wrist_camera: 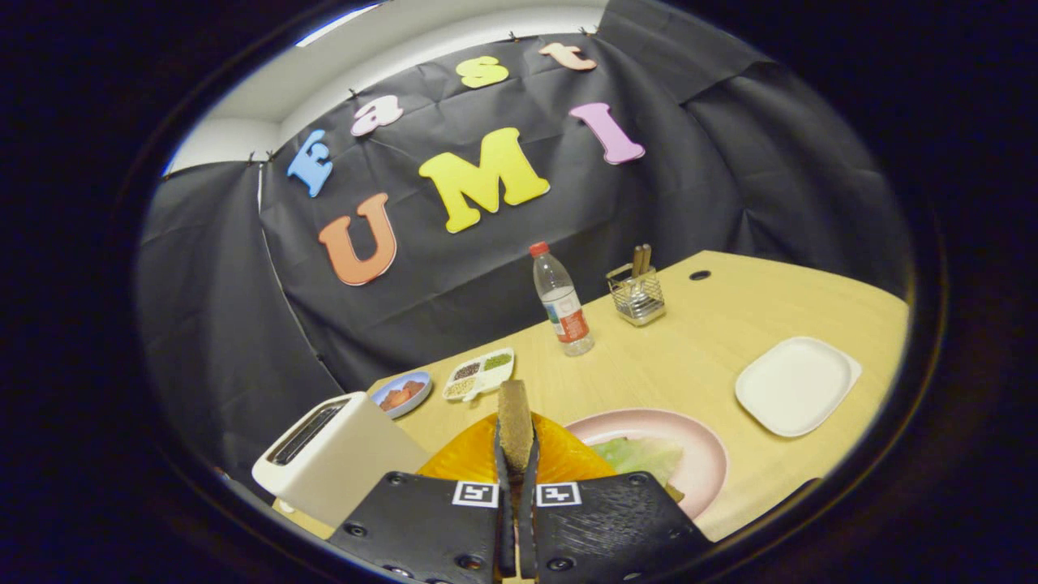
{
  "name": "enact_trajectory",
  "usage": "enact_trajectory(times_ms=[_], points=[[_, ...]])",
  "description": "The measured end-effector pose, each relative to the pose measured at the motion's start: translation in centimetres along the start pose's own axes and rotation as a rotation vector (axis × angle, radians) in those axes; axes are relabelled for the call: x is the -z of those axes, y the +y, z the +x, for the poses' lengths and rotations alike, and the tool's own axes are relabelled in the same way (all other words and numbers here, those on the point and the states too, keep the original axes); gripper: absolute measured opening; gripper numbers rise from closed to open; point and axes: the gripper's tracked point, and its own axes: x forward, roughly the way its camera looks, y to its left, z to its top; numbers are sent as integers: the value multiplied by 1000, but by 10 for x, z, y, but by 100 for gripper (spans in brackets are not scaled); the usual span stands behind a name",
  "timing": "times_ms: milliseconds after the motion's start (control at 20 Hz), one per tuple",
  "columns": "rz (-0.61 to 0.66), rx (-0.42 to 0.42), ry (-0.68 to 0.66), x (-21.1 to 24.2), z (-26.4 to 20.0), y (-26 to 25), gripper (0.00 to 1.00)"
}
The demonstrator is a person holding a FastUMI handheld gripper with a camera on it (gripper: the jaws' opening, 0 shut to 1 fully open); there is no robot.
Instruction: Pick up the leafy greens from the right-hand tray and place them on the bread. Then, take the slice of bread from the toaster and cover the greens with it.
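Tool (516,454) pinches one bread slice (514,426) edge-on, upright between both fingers. Orange plate (559,458) partly hidden behind slice. Leafy greens (641,456) on pink plate (705,454), near edge cut off by tool; bread beneath hard to make out. One toaster (332,454), one bottle (562,304), one white tray (799,385) on tabletop (697,341).

Toaster (336,454) left of the plate (705,454) holding greens (641,456), bottle (564,304) behind, perhaps mid-table (689,365).
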Motion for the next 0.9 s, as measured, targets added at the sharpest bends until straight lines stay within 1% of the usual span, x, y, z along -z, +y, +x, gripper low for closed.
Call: enact_trajectory(times_ms=[100, 150, 250, 300, 400, 450, 600, 750, 800, 900], points=[[12, 8, 8, 3, 0, -14, 4], [14, 18, 14, 3, 0, -24, 9], [31, 36, 45, 6, -1, -41, 15], [37, 41, 61, 9, -2, -49, 15], [36, 58, 90, 14, 1, -64, 20], [30, 67, 104, 16, 1, -71, 26], [6, 78, 143, 23, 1, -81, 52], [-12, 93, 143, 20, -1, -91, 77], [-15, 99, 137, 18, -4, -94, 79], [-47, 104, 114, 7, -12, -95, 87]])
